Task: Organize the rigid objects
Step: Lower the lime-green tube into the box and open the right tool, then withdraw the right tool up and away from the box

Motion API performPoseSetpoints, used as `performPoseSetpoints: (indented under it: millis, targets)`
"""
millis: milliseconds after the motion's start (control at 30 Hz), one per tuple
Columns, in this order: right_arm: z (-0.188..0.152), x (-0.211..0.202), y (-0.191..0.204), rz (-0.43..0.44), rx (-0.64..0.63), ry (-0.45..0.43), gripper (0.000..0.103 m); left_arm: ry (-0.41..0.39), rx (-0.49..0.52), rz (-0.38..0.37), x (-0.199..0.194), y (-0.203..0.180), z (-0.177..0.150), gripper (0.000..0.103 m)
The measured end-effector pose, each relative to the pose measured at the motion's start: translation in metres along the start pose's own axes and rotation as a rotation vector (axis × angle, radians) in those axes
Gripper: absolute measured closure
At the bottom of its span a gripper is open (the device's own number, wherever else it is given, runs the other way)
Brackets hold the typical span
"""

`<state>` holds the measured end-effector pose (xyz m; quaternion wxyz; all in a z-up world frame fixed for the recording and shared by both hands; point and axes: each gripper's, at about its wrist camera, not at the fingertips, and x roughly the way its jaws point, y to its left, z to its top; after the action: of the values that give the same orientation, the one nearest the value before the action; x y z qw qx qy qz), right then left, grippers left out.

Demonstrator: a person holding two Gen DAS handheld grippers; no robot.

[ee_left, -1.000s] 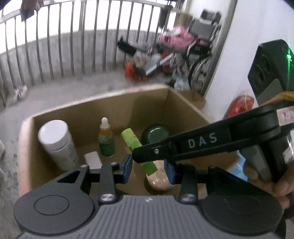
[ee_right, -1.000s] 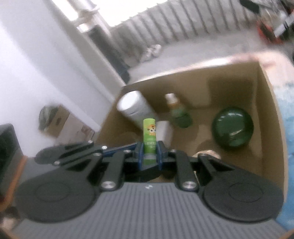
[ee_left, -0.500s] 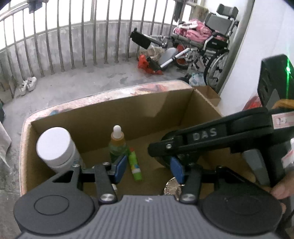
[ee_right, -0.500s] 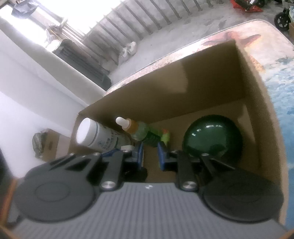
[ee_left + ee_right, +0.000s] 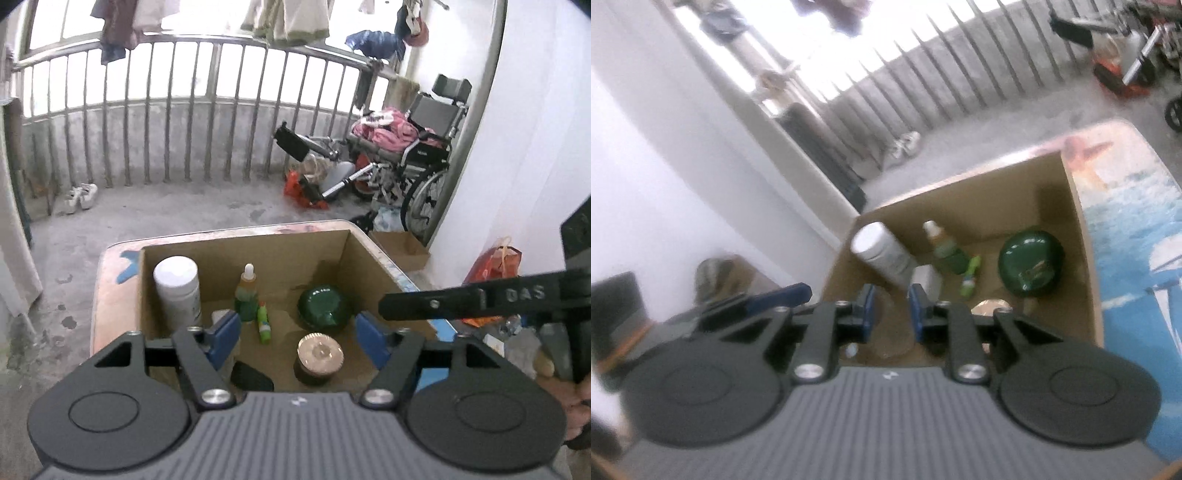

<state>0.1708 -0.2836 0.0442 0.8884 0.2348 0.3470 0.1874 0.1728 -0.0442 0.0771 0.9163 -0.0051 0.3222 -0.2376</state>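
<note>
An open cardboard box (image 5: 240,254) (image 5: 1075,221) holds a white bottle (image 5: 176,284) (image 5: 882,251), a green dropper bottle (image 5: 246,295) (image 5: 945,251), a small green tube (image 5: 263,323) (image 5: 969,280) lying flat, a dark green round jar (image 5: 323,306) (image 5: 1030,262) and a gold-lidded jar (image 5: 320,352). My left gripper (image 5: 298,338) hovers above the box's near side; its jaws are opening and hold nothing. My right gripper (image 5: 892,312) is back over the near left corner, its pads a narrow gap apart and empty. One of its fingers (image 5: 443,306) crosses the left wrist view.
The box stands on a table with a printed sea cloth (image 5: 1126,240). Beyond are a metal railing (image 5: 184,110), a wheelchair (image 5: 424,147), shoes (image 5: 81,195) on the concrete floor and an orange bag (image 5: 495,266). A hand (image 5: 576,413) shows at the right edge.
The right gripper let go of the green tube, which now lies in the box by the dropper bottle. Both grippers drew back and up, and the left jaws spread wider.
</note>
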Motion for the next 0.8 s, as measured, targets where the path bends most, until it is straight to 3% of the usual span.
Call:
performPoseSetpoints:
  millis: [233, 567, 800]
  targets:
    - [-0.046, -0.046, 0.035, 0.023, -0.049, -0.024, 0.078, -0.014, 0.003, 0.127, -0.047, -0.022, -0.030, 0.014]
    - [-0.106, -0.076, 0.065, 0.046, -0.087, -0.008, 0.074, 0.014, -0.019, 0.265, -0.093, -0.031, -0.075, 0.014]
    - [-0.139, -0.089, 0.081, 0.073, -0.124, 0.013, 0.073, 0.027, -0.032, 0.304, -0.113, -0.036, -0.106, 0.014]
